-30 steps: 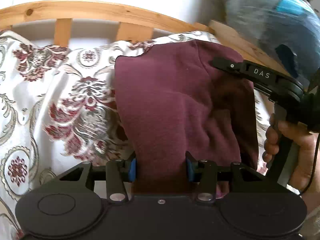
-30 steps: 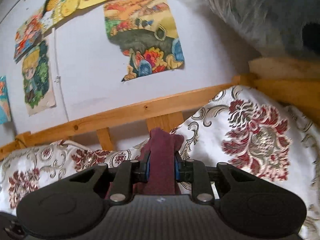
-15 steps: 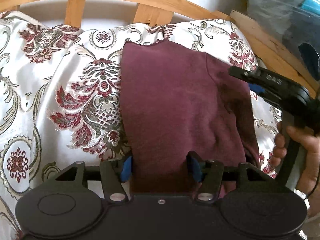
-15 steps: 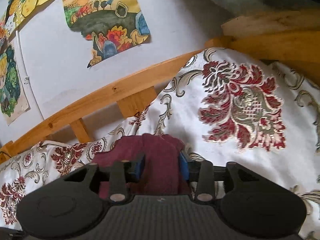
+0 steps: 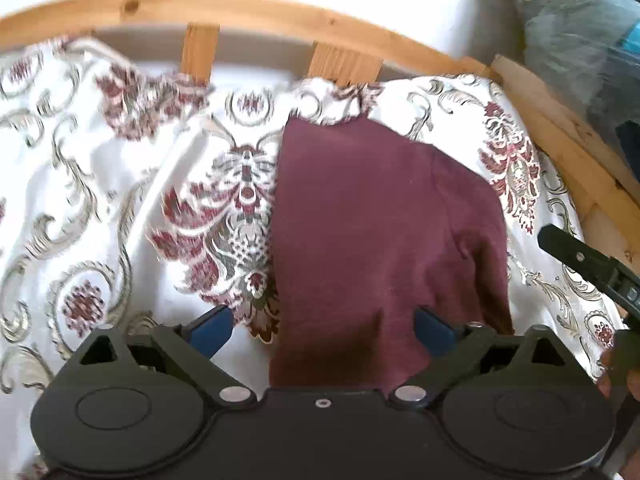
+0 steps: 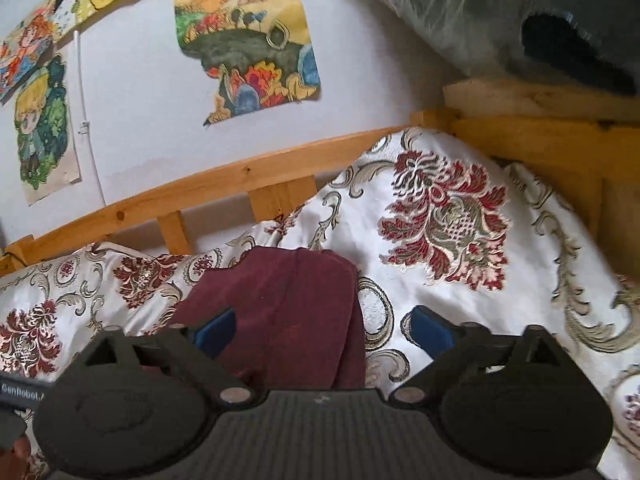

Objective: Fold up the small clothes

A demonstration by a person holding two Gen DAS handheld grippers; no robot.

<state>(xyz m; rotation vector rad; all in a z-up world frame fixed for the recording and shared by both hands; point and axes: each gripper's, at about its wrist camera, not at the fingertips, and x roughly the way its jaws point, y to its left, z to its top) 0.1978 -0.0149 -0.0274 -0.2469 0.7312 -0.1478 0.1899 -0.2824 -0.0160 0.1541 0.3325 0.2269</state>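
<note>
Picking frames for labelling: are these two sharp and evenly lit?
Left wrist view: motion blur smears the floral white bedspread; the folded maroon garment is fairly sharp. Right wrist view: sharper, dimmer, fisheye bends the wooden bed rail.

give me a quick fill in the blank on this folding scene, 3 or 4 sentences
1. The folded garment lying on the bedspread is ____ in colour.
2. The rail behind the bed is made of ____.
3. The pads of the right hand-held gripper are ____ in colour.
4. The pictures hang on the ____.

Missing words: maroon; wood; blue; wall
</note>
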